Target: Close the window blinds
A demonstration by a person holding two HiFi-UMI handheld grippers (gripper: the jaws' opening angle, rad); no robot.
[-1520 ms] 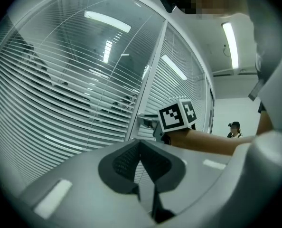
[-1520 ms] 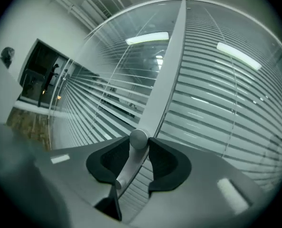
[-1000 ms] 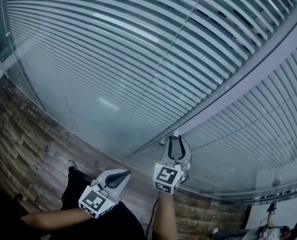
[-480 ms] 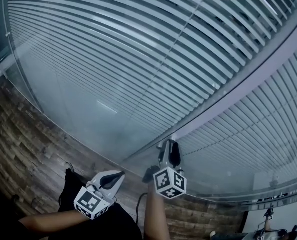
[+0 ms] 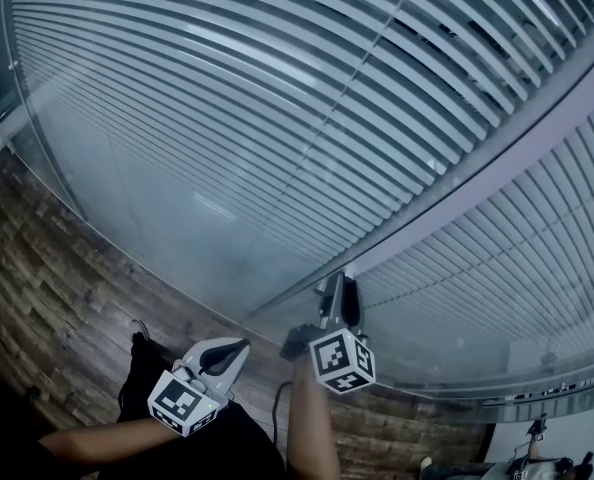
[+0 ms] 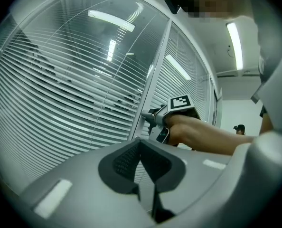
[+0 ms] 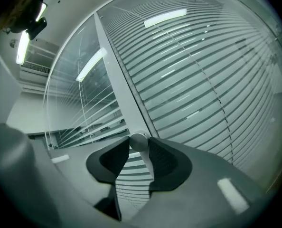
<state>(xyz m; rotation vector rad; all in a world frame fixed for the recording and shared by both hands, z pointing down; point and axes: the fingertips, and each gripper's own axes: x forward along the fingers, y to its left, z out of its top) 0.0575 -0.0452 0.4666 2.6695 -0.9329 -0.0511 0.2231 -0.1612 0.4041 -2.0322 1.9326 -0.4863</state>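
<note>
Now, knob (image 7: 138, 139) sits between right gripper's (image 7: 138, 143) closing jaws.

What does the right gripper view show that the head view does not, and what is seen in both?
Only the right gripper view: a round knob between the closing jaws of the right gripper, touching both. Only the head view: the wooden floor and the left gripper. Both: the blinds and the window frame post.

Dark wood-plank floor (image 5: 47, 268) spreads left of and beneath the left tool (image 5: 239, 348); a person's shoe (image 5: 142, 330) stands on it, near that tool's left.
</note>
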